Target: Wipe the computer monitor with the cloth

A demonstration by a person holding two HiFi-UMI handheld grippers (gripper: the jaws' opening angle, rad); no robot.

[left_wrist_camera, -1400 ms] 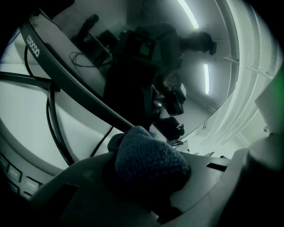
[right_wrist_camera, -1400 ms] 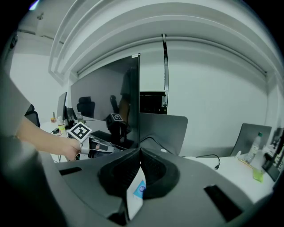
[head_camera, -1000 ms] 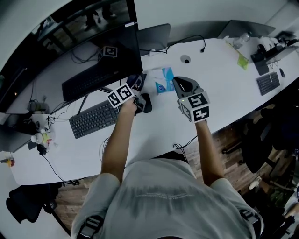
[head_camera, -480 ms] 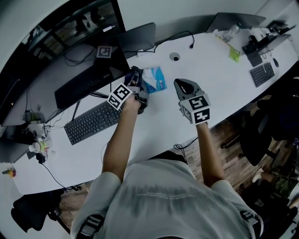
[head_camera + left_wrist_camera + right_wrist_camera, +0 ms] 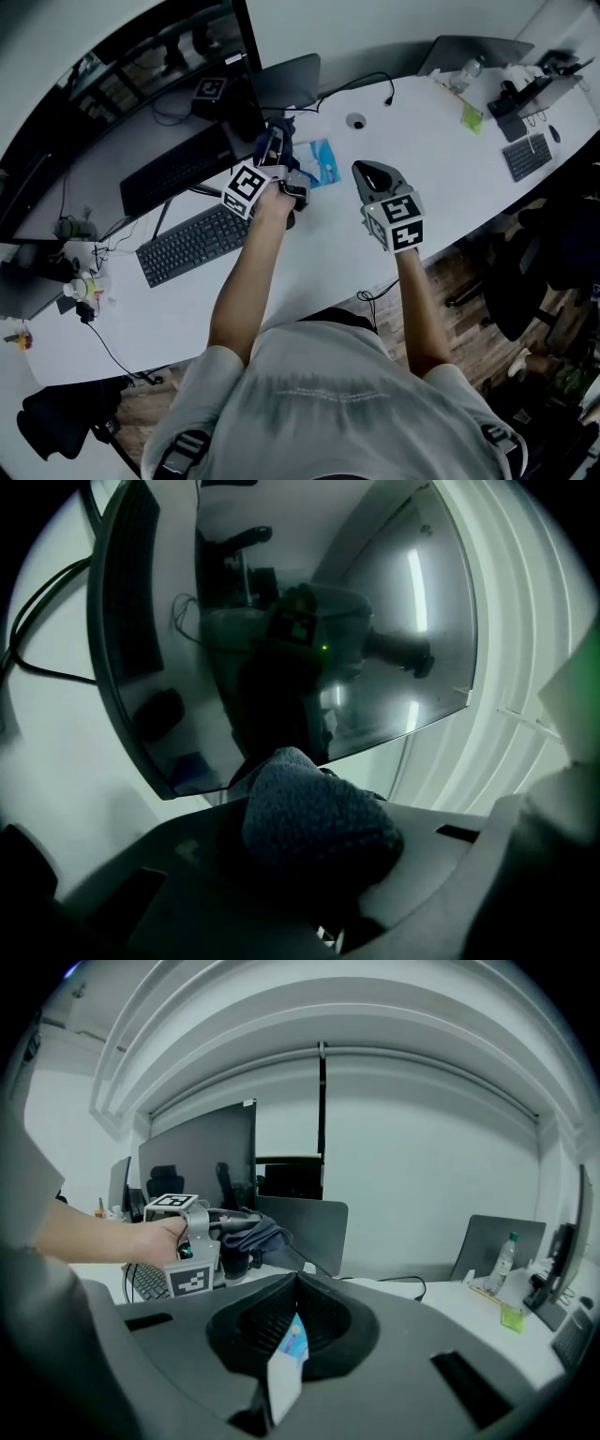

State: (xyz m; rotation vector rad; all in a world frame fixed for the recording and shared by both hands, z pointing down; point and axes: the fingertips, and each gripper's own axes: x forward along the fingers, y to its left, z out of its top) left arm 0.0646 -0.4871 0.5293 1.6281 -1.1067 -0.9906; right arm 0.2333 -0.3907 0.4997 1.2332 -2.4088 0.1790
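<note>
Office, long white desk, computer monitor, keyboard, open laptop, dark office chair

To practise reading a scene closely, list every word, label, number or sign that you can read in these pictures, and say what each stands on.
No word or number can be read anywhere.
Left cube, right cube, monitor tag: black-and-white square patterns, no letters.
Blue packet on the desk: print too small.
Keyboard: key legends too small.
Bottle: label too blurred.
</note>
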